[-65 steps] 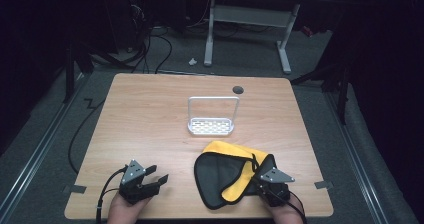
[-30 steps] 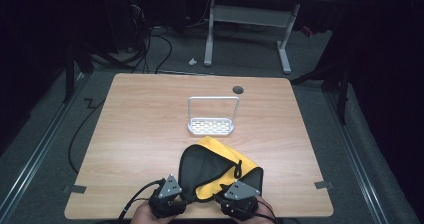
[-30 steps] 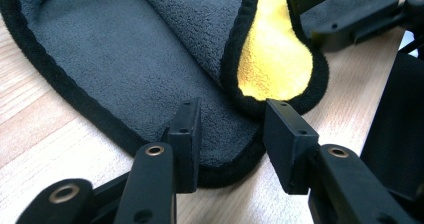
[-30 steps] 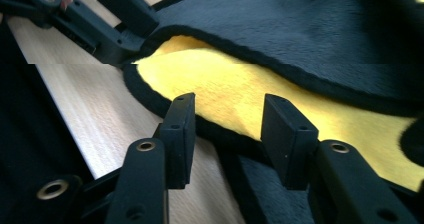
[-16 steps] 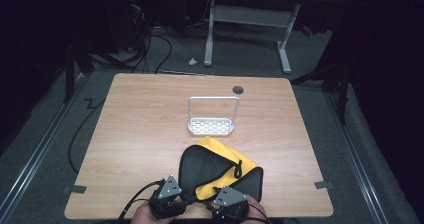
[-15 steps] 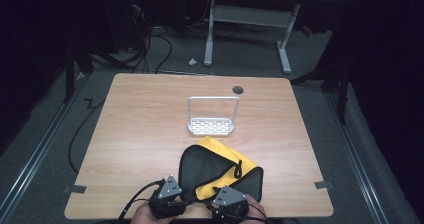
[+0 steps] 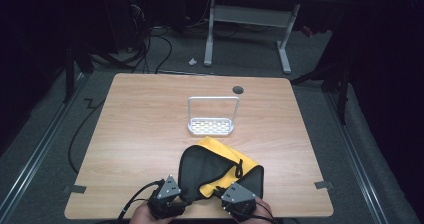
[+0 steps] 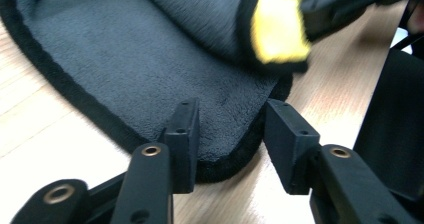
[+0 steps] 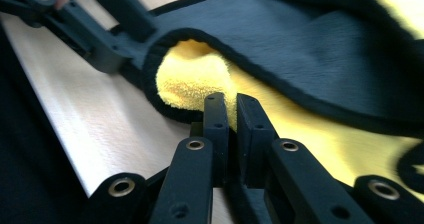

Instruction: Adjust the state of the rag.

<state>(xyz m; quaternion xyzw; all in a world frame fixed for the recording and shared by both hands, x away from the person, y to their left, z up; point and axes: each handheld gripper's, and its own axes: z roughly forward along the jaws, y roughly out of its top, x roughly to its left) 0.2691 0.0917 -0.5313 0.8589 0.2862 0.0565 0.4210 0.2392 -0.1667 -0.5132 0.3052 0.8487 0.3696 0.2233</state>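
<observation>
A cloth (image 7: 220,166), yellow on one face and dark grey on the other with black trim, lies folded at the near middle of the table (image 7: 140,124). My left gripper (image 7: 181,196) sits at its near left corner. In the left gripper view the left gripper (image 8: 230,134) is open, and the cloth's rounded grey corner (image 8: 220,119) lies flat between the jaws. My right gripper (image 7: 222,193) is at the near edge. In the right gripper view the right gripper (image 9: 232,109) has just closed on the trimmed edge of the cloth (image 9: 195,81), where a yellow fold bulges.
A white perforated rack with a hoop handle (image 7: 212,119) stands beyond the cloth at the table's middle. A round cable hole (image 7: 238,89) is near the far edge. Tape tabs (image 7: 324,185) mark the table's side edges. In the right gripper view the left gripper (image 9: 100,29) is close by.
Both hands have come in from the cloth's sides to its near edge, and the cloth has been folded over dark side up. In the last half second little moved.
</observation>
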